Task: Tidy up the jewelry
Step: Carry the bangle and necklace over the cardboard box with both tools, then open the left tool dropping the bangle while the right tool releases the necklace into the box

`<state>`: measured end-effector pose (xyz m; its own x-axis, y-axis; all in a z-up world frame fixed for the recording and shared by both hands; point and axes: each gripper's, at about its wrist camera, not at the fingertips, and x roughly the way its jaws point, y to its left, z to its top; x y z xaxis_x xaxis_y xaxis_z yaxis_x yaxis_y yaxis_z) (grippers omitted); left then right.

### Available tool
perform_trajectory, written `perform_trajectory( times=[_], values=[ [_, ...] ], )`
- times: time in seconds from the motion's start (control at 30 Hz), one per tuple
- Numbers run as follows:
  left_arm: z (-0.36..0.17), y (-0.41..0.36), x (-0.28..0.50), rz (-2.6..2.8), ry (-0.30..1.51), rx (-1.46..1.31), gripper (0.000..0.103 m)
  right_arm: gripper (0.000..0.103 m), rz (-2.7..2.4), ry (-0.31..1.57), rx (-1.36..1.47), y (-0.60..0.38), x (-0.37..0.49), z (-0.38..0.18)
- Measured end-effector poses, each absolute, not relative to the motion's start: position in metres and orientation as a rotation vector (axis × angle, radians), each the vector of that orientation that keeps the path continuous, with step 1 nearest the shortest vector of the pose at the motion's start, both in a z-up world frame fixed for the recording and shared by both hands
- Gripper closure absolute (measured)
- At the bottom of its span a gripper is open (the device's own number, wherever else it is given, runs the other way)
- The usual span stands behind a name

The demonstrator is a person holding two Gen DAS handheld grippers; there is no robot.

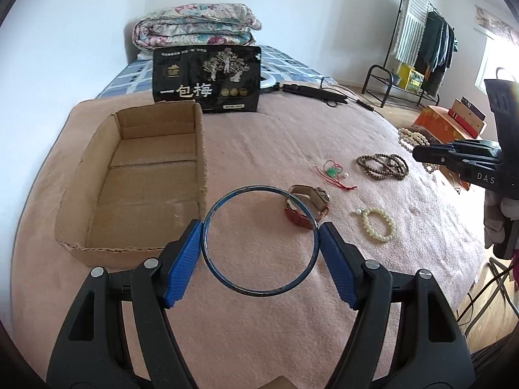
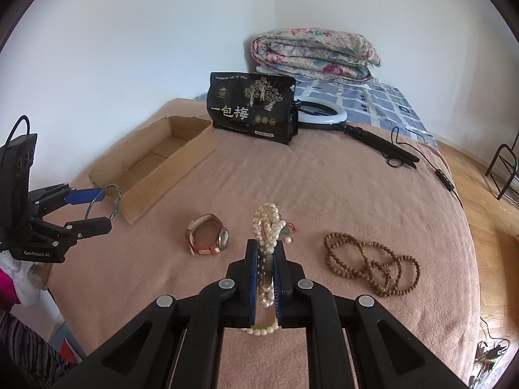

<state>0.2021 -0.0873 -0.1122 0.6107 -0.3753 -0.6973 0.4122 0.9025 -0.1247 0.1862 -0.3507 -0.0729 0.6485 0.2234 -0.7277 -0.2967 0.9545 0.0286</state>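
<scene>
Pink blanket (image 1: pixel 259 136) covers the near part of the bed, and in the left wrist view the left tool (image 1: pixel 259 230) clamps a thin blue bangle (image 1: pixel 259 241) by its two sides, the ring held above the blanket. Just left of it an open cardboard box (image 1: pixel 129 175) sits with its torn near wall toward the camera. Right of the bangle lie a watch (image 1: pixel 308 206) with a reddish strap, a pale bead bracelet (image 1: pixel 378 225), a small red-corded charm (image 1: pixel 334 171) and brown prayer beads (image 1: pixel 382 165), all apart from each other. A wide bare stretch of blanket runs between the box and a black printed bag (image 1: pixel 207 79) standing behind it. Only this view shows the clothes rack (image 1: pixel 421 39) on the floor past the bed's right edge.

In the right wrist view the right tool (image 2: pixel 266 249) is closed on a strand of pearl beads (image 2: pixel 267 223), which bunch above its tips and hang in a loop below. The watch (image 2: pixel 207 233) lies to its left, the brown beads (image 2: pixel 373 262) to its right. This view alone shows the ring light (image 2: pixel 321 113) behind the bag (image 2: pixel 253 107) whole, and the left tool (image 2: pixel 100 207) holding the bangle (image 2: pixel 103 202) close to the box's (image 2: pixel 155 165) near corner.
</scene>
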Motion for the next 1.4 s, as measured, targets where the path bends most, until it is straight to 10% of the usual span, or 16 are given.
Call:
perform_trajectory(
  times=[1.4],
  values=[
    [-0.135,0.027,0.295,-0.245,0.819,-0.058,0.029,0.097,0.522,0.828,-0.073,-0.143,0.352,-0.103]
  ],
)
